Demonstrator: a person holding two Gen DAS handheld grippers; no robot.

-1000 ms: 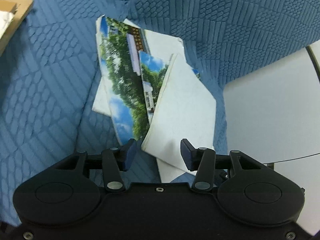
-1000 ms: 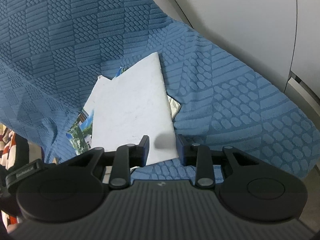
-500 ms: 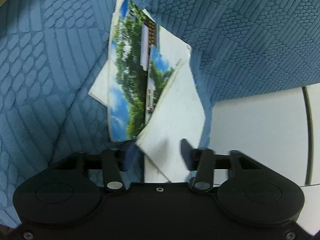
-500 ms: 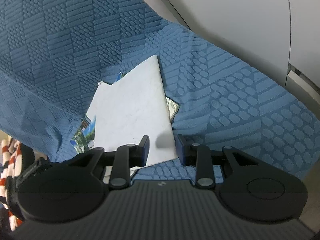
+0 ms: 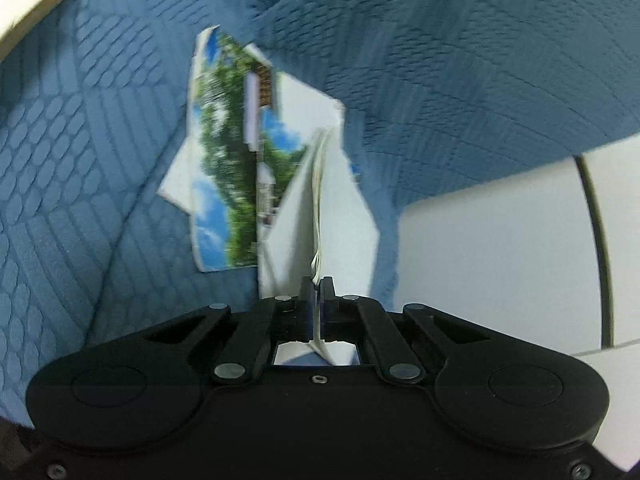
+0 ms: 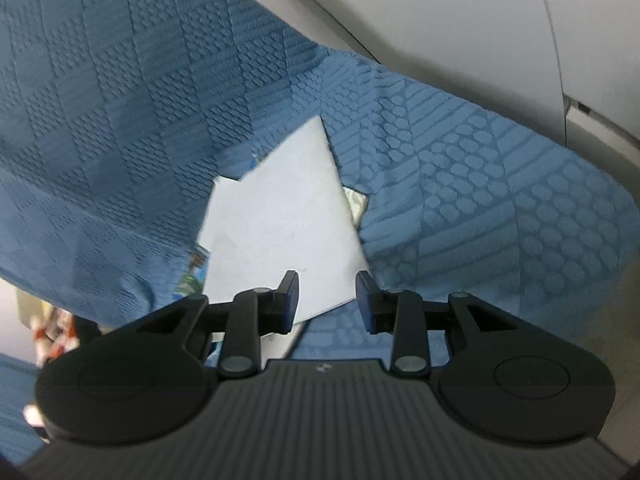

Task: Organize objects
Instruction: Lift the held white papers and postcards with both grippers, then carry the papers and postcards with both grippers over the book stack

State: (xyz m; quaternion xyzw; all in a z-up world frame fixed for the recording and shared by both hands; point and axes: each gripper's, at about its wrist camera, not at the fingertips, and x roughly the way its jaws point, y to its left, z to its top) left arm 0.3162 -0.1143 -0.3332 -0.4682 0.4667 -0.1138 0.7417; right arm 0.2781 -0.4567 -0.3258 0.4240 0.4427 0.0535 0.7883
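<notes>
1. Cloth [image 5: 100,184] of blue quilted weave, embossed with ribs and oval cells, covers the surface and rises in folds behind the cards.
2. Flat, stiff cards lie fanned in a loose pile on it: a photo card [image 5: 224,184] printed with green trees and blue sky, and plain white cards [image 6: 276,232] with sharp corners.
3. The left gripper [image 5: 317,300] is clenched, its fingers [image 5: 306,304] pinching the near edge of one white card [image 5: 320,216], which stands on edge.
4. That card's long axis runs straight away from the left gripper toward the cloth fold.
5. The right gripper [image 6: 327,300] has its fingers [image 6: 289,296] apart and opening; a white corner lies between them, untouched by the pads.
</notes>
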